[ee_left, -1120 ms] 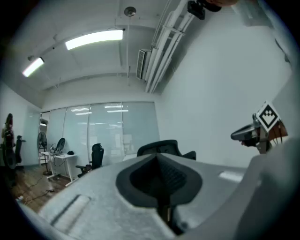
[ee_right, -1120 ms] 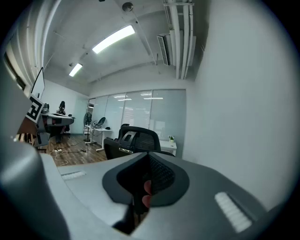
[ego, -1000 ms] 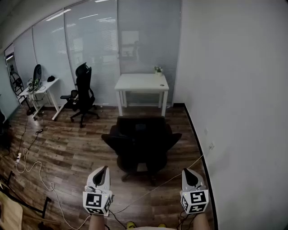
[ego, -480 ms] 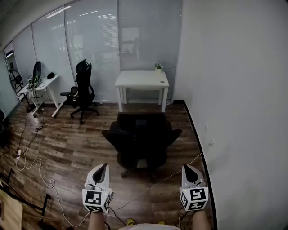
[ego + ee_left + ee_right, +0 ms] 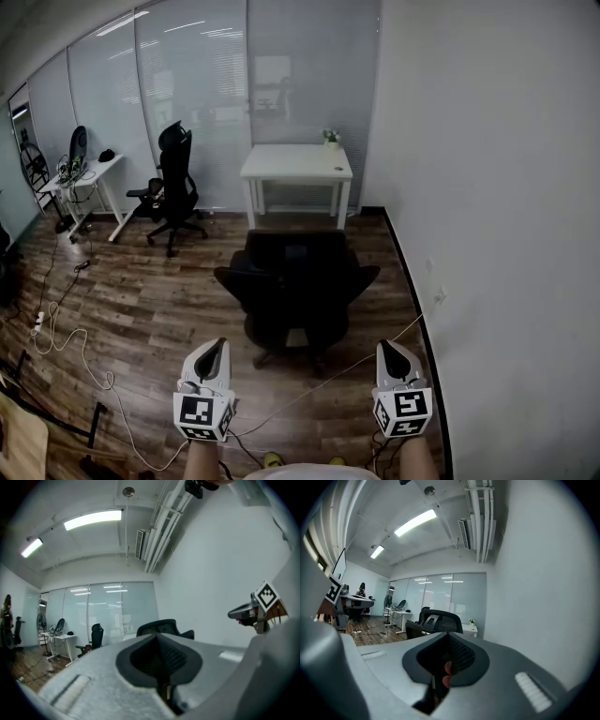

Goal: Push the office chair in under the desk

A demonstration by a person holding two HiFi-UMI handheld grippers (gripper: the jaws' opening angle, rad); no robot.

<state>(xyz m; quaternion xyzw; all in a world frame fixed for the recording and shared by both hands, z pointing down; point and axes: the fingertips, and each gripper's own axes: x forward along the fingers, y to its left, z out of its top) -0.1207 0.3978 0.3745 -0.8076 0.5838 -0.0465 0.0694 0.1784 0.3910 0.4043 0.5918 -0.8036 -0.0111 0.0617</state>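
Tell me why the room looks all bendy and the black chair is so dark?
Head view: the wide lens bends straight lines, and the office chair is so black that its details vanish, while the glass wall mirrors ceiling lights. Left gripper view: dark round corners, and the ceiling lamp glows washed-out white. Right gripper view: same round rim, with another bright lamp strip.

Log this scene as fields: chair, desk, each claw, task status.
chair: black office chair, out on the wood floor, in front of the desk, not under it
desk: white desk by the glass wall, small plant on top
left claw: shut, empty, clear of the chair
right claw: shut, empty, clear of the chair
task: chair not yet pushed in
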